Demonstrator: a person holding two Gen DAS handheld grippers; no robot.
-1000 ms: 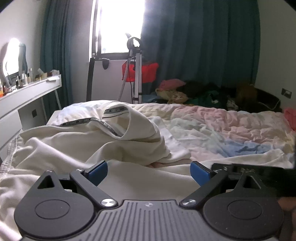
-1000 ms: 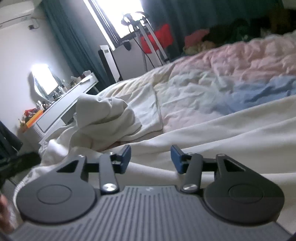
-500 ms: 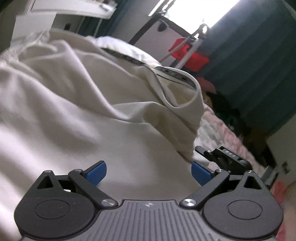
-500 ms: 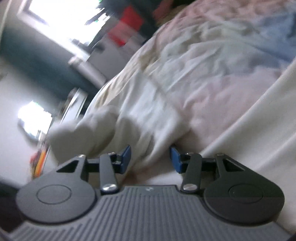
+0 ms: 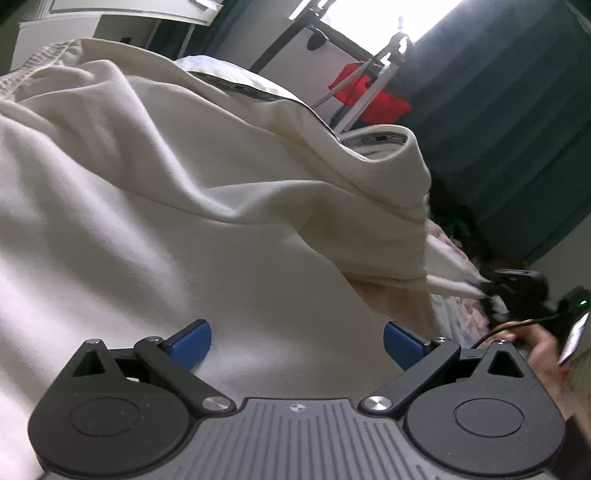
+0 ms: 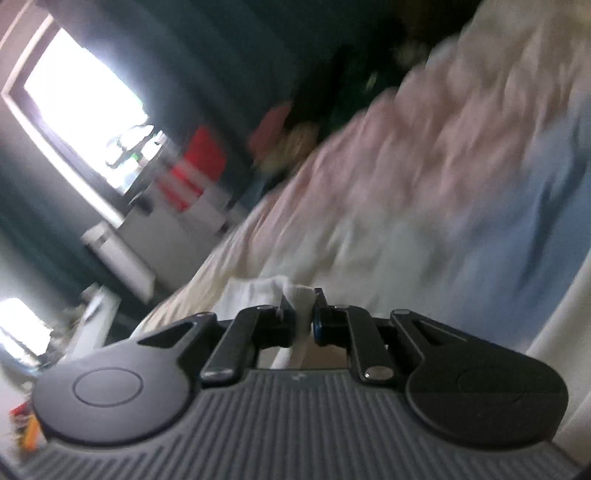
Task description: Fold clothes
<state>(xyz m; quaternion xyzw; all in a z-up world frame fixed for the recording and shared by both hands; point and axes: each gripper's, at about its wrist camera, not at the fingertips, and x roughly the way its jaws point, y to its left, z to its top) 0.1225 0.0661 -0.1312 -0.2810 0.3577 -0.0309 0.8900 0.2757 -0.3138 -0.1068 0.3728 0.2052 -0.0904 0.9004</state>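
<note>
A cream sweatshirt (image 5: pixel 177 206) lies crumpled on the bed and fills most of the left wrist view; its neck band with a dark printed tape (image 5: pixel 384 138) stands up at the upper right. My left gripper (image 5: pixel 297 341) is open just above the cloth, with nothing between its blue pads. My right gripper (image 6: pixel 302 318) is shut on a fold of the cream sweatshirt (image 6: pixel 301 295). In the left wrist view the right gripper (image 5: pixel 517 286) shows at the right edge, pulling a stretched strip of the cloth.
The bed carries a pastel pink and blue quilt (image 6: pixel 461 155), blurred in the right wrist view. Dark teal curtains (image 5: pixel 498 110), a bright window (image 6: pixel 81 103), a stand with a red bag (image 5: pixel 373 98) and a white dresser (image 5: pixel 110 11) are behind.
My right gripper has closed on a fold of the sweatshirt and swung, blurring its view. My left gripper has stayed open and tilted down close over the cloth.
</note>
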